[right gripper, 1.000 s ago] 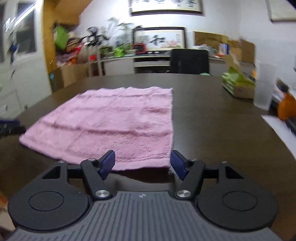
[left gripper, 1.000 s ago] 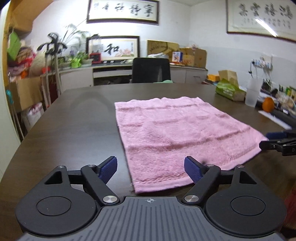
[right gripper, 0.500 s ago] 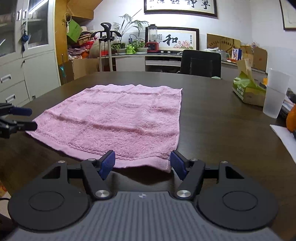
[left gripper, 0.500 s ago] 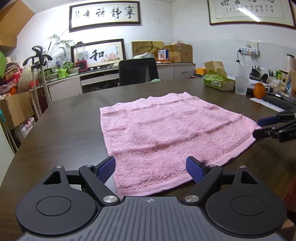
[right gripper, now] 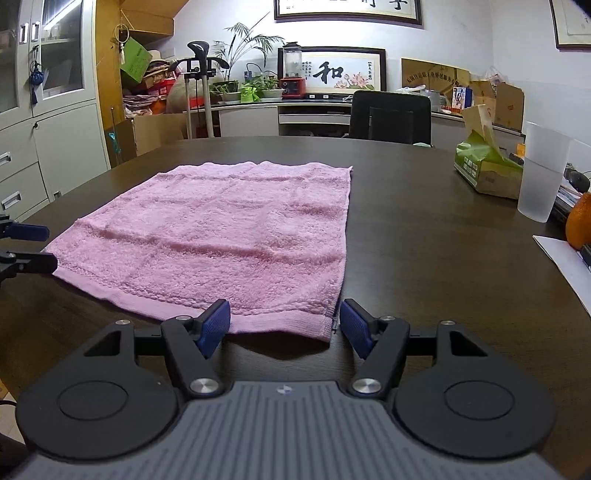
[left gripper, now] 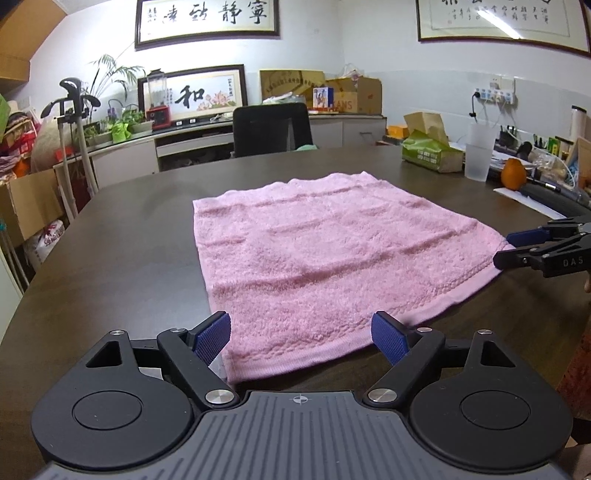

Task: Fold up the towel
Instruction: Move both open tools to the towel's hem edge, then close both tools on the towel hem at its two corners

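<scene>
Left wrist view: the pink towel lies flat mid-frame on the dark table — soft, light, floppy terry, I judge. My left gripper and right gripper both gape empty at its near corners — I'd pinch the hemmed corners there.

1. Framed calligraphy picture on rear counter: large black character "和", beside lotus painting.
2. Cardboard box on rear counter: letters "ANS", start hidden.
3. Right gripper, on black body: white letters "DAS".
4. Wall scrolls: brush characters, not legible with certainty.
</scene>
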`<state>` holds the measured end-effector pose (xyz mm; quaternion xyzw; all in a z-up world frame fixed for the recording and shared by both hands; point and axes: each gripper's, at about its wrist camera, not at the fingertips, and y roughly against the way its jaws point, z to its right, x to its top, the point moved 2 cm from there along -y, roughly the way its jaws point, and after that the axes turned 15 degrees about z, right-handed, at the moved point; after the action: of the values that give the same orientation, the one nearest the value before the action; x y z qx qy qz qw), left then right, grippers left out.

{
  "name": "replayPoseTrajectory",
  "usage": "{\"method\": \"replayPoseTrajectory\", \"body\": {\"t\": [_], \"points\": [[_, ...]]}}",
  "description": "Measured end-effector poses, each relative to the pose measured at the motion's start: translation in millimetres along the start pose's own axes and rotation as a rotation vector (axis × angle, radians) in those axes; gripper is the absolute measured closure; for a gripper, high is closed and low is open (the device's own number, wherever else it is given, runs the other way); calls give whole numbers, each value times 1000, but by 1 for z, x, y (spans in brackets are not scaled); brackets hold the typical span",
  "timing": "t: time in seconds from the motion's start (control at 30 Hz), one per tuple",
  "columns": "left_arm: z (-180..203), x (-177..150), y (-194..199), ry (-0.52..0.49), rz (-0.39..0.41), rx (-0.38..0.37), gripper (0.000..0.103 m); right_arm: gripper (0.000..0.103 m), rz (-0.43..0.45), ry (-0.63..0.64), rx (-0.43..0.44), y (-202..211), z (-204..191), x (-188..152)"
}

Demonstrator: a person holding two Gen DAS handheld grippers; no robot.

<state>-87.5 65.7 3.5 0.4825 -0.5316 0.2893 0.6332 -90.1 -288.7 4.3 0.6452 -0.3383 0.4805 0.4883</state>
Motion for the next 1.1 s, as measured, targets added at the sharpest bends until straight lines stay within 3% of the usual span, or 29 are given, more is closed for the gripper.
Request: {"method": "replayPoseTrajectory", "body": {"t": [0.27,0.73,1.1], "points": [[-6,-1,-4,52,-33,86,18,29,-6,-30,-8,-2,2,2],[-12,-3,-12,96,-92,116,16,23,-5,-39,-7,-2,4,3],[-5,-2,-16,65,-103,126,17,18,-31,-23,-26,-6,1,4]]}}
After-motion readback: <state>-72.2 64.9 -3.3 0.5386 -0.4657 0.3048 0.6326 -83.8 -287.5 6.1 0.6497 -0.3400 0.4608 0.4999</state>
